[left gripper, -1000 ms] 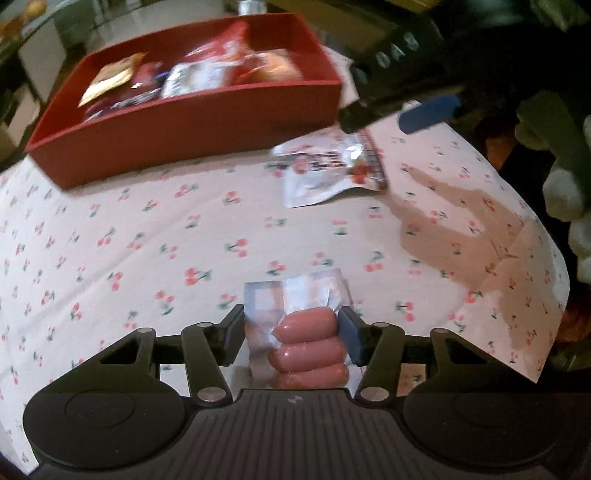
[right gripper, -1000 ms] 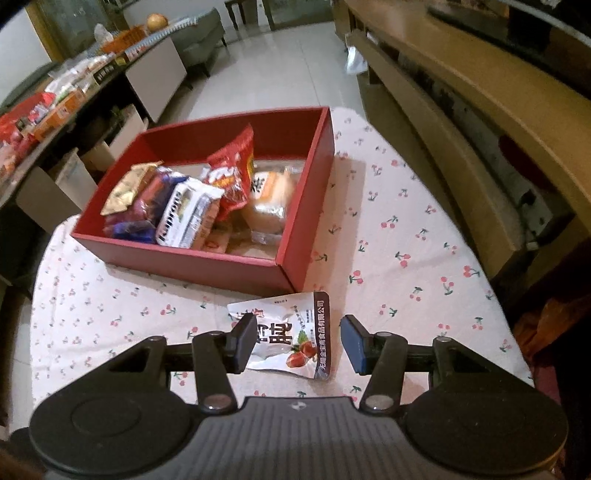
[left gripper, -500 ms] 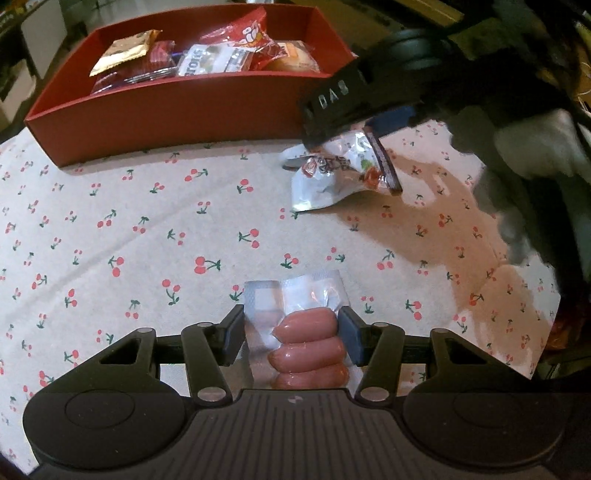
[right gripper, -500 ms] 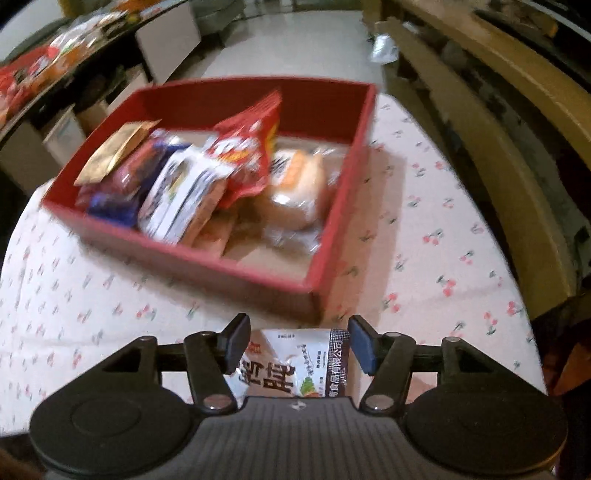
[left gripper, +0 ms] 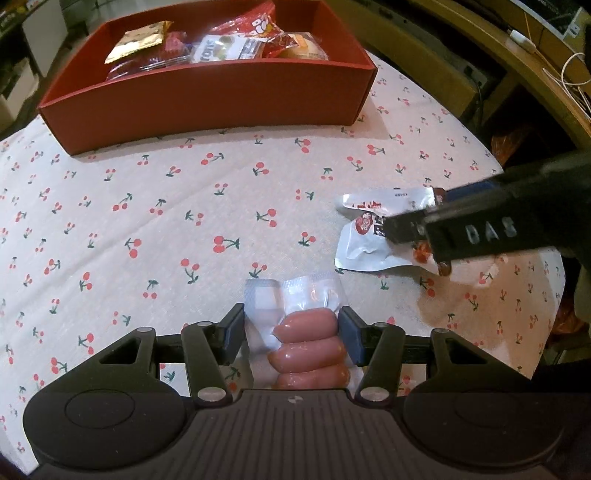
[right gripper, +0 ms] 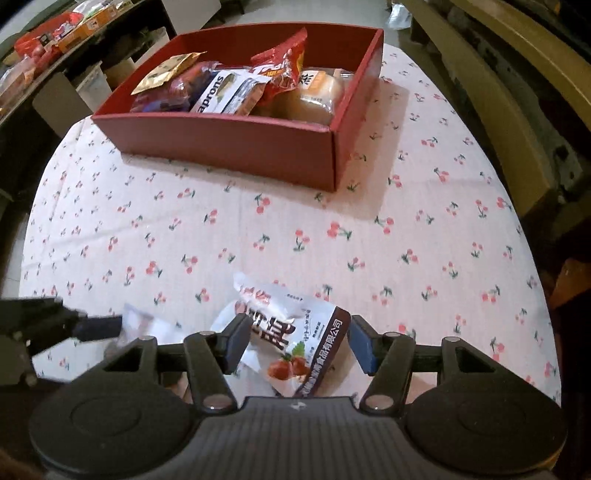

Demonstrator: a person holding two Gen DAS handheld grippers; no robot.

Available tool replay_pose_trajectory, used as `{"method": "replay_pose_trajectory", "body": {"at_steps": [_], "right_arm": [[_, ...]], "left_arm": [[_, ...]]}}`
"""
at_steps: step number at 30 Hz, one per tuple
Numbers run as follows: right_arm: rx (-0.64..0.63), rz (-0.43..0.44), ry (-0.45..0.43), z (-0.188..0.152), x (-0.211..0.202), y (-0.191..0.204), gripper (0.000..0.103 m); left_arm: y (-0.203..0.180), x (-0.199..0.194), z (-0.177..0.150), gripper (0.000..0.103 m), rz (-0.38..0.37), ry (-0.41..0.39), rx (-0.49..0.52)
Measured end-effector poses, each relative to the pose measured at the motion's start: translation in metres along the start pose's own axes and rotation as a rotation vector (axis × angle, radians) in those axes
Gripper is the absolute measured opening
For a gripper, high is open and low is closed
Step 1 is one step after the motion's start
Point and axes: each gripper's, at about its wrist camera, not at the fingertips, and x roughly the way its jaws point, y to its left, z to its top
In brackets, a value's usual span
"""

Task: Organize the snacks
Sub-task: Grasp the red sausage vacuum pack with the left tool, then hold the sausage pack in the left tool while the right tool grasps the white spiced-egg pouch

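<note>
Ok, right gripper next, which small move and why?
Probably close the right gripper on the white snack pouch: it lies between the open jaws on the cherry-print cloth, outside the red box.

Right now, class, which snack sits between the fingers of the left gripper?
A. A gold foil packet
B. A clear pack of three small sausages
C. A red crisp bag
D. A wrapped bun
B: in the left wrist view, the clear sausage pack lies between the left gripper's pads, while the gold packet, bun and red bag lie in the red box.
</note>
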Motion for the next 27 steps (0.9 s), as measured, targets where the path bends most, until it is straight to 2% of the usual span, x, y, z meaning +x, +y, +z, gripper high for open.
{"method": "replay_pose_trajectory", "body": {"at_steps": [5, 10, 18, 22, 24, 27], "right_arm": [[-0.046, -0.051, -0.055, 0.005, -0.01, 0.006, 0.076], [-0.046, -0.026, -0.103, 0.012, -0.021, -0.003, 0.079], [-0.071, 0.006, -0.052, 0.018, -0.006, -0.006, 0.08], [-0.013, 0.021, -0.022, 0.017, 0.0, -0.005, 0.08], [-0.035, -0.012, -0.043, 0.016, -0.003, -0.002, 0.08], [-0.058, 0.019, -0.077, 0.019, -0.008, -0.001, 0.081]], "left_arm": [[-0.002, 0.0, -0.003, 0.061, -0.003, 0.001, 0.003], [-0.002, 0.001, -0.002, 0.061, -0.003, 0.001, 0.003], [-0.004, 0.003, -0.002, 0.07, -0.007, 0.006, 0.024], [-0.004, 0.003, -0.002, 0.072, -0.011, 0.008, 0.021], [-0.005, 0.003, -0.002, 0.073, -0.011, 0.01, 0.03], [-0.004, 0.002, -0.003, 0.074, -0.019, 0.016, 0.037]]}}
